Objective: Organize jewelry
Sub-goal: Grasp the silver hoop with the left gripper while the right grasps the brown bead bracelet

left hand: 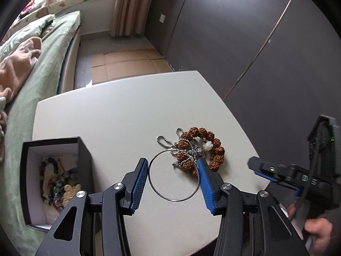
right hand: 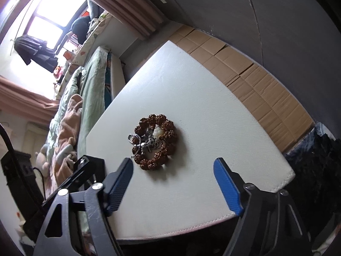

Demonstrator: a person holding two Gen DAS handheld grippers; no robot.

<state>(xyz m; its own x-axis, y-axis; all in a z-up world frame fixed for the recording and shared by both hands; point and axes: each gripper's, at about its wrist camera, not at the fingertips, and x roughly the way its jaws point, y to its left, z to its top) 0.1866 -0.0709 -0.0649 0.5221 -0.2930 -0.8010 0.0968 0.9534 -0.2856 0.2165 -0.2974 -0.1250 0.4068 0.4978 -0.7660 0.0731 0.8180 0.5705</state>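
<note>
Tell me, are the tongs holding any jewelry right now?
No. The left tongs are open around the thin silver wire bangle on the white table, not pinching it. The right tongs are open and empty.

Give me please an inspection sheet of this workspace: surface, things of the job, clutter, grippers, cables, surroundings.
Surface: white table, textured top, stitched edge.
Job's things: brown bead bracelet with a white charm; ball chain tangled over it; thin silver bangle flat on the table, overlapping the pile; black box open at the table's left edge, with beaded jewelry inside.
Clutter: nothing seen.
Grippers: left gripper open, jaws either side of the bangle; right gripper open, empty, near the bracelet.
Cables: black cord on the right gripper.
Surroundings: bed with green bedding, curtain, flattened cardboard on the floor, dark wall panels.
</note>
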